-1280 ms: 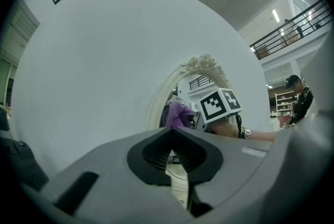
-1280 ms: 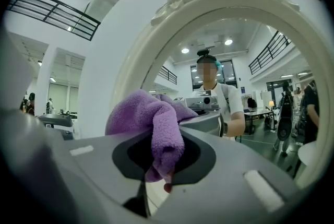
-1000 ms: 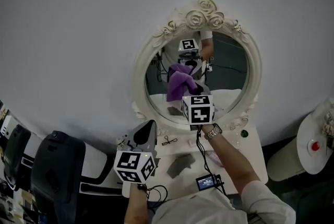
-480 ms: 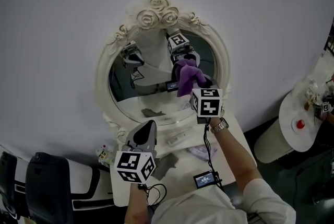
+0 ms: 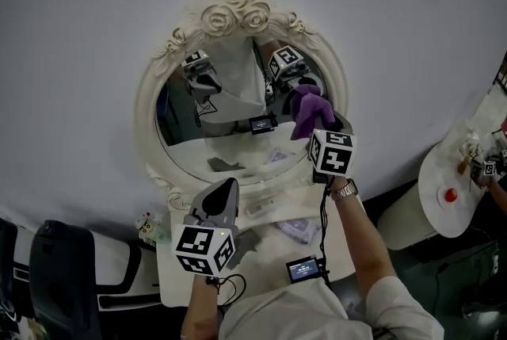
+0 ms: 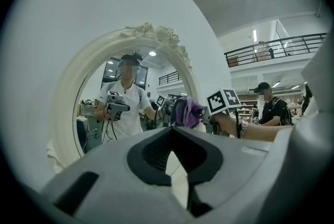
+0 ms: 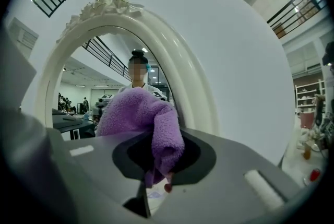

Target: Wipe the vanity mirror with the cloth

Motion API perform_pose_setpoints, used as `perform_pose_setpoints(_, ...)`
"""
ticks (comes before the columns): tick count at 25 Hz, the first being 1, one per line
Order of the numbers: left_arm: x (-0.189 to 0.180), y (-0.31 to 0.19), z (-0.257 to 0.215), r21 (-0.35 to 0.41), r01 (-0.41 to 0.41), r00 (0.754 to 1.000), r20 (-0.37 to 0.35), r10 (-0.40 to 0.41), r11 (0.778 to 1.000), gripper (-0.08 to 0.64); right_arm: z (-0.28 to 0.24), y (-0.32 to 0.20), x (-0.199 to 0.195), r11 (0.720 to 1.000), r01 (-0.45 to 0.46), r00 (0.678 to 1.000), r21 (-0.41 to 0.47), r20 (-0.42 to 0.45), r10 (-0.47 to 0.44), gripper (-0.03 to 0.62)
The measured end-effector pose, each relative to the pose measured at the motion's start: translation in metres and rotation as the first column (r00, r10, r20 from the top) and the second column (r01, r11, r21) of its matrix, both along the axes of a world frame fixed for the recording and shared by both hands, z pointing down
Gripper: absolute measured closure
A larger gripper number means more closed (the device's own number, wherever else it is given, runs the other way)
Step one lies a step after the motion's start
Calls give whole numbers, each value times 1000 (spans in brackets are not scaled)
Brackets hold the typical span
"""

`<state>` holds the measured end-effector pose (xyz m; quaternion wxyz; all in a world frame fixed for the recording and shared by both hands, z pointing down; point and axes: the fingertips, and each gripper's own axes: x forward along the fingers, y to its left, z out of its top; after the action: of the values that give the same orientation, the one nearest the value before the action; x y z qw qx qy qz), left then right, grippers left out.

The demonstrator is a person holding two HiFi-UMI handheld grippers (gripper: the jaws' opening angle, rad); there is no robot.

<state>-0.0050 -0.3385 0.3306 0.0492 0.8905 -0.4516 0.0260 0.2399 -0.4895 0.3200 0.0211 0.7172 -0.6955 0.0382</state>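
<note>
Mirror (image 7: 78,87) wipe underway: right gripper (image 7: 156,176) clamped on cloth (image 7: 138,113), glass just ahead; next, sweep leftward. Left gripper (image 6: 172,129) closed, empty.

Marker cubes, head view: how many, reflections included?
4. One cube on the left tool, low centre; one on the right tool holding the cloth at the mirror's right rim; two reflected in the glass, upper left and upper right. A marker far right may be another.

One mirror (image 5: 230,116), one cloth (image 5: 309,108), one desk (image 5: 268,261), one side table (image 5: 432,205), two grippers: left gripper (image 5: 228,189), right gripper (image 5: 325,132).
</note>
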Motion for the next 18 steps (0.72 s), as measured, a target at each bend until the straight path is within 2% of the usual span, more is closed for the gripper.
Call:
perform_pose_setpoints(4,-9,1,0,1,28,1000,5,-28,1000,557,2,5,-7,1000,-7,998,14,62,6,532)
perform_pose_setpoints(8,-28,4,4,-9,79,997,3,-79,997,557,2,9,-36,998,29,995,60,93,-34,532)
perform_pose_setpoints(12,-48,10,4,-9,128,992,6,-128,992,557,7,21,-121,977,202,976,65,70,-207,531)
perform_pose_setpoints(15,-68,16,3,-5,176,984,7,-176,984,557,22,24,-195,942,336,942,18,17,-336,531)
perform_pose_setpoints(18,-92,25,8,-16,238,971,-7,-239,971,557,42,25,-254,901,431,901,-41,-21,-433,531)
